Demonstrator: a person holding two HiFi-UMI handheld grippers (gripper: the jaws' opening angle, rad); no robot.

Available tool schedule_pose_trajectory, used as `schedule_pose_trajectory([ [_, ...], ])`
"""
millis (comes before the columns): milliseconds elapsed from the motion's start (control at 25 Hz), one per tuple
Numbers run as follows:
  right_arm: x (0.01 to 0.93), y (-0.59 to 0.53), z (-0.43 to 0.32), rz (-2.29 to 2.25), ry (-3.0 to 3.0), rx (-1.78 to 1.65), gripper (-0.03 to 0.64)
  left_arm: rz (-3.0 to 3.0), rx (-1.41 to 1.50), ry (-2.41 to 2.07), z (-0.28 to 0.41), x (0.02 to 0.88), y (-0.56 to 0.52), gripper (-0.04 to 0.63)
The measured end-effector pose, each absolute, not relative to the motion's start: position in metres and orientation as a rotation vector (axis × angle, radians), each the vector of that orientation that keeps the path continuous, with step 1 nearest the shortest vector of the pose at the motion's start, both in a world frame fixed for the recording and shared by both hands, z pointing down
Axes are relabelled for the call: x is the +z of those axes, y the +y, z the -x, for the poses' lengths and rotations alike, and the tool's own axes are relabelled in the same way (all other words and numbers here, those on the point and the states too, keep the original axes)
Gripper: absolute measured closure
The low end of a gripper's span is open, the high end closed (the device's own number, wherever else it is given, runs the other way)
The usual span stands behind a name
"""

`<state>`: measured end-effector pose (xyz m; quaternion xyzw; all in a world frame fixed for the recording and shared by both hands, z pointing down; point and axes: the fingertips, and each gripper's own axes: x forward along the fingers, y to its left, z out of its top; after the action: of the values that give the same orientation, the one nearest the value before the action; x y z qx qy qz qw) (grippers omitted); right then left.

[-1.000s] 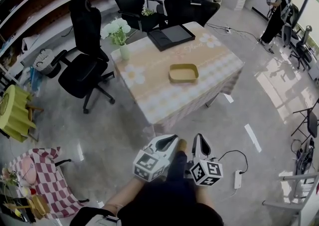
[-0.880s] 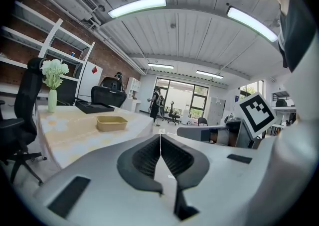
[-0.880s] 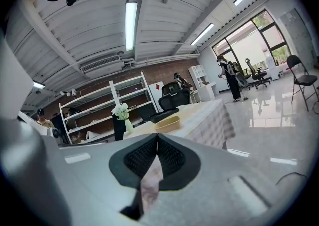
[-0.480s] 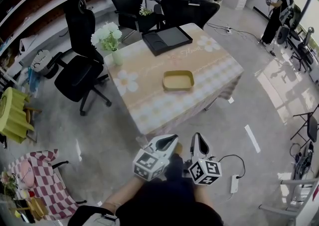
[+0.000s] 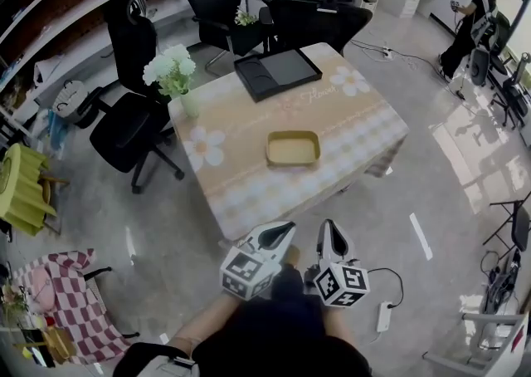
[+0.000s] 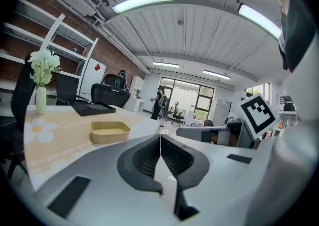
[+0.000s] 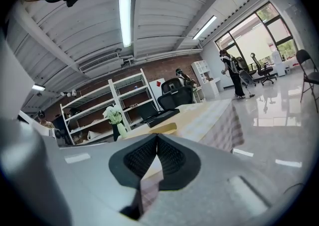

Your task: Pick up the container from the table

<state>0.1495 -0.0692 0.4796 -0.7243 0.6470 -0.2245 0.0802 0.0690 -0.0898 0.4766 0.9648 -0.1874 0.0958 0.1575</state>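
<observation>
Rounded-rectangle tan container (image 5: 292, 149) on flower-print table (image 5: 241, 193); left gripper (image 5: 280, 232), right gripper (image 5: 331, 232): ribbed black fingers (image 6: 147, 158) pressed together.

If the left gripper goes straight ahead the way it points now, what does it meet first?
Probably the table, near its front edge; the left gripper, fingers shut, aims there. The container sits left of that line. Depth is uncertain.
</observation>
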Motion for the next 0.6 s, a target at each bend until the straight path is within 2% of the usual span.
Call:
schedule_pose_trajectory([
  [600, 0.481, -0.145, -0.199, 2.066, 2.037, -0.689, 0.612, -2.741, 0.268, -0.657, -0.117, 0.475, -0.157, 0.584],
])
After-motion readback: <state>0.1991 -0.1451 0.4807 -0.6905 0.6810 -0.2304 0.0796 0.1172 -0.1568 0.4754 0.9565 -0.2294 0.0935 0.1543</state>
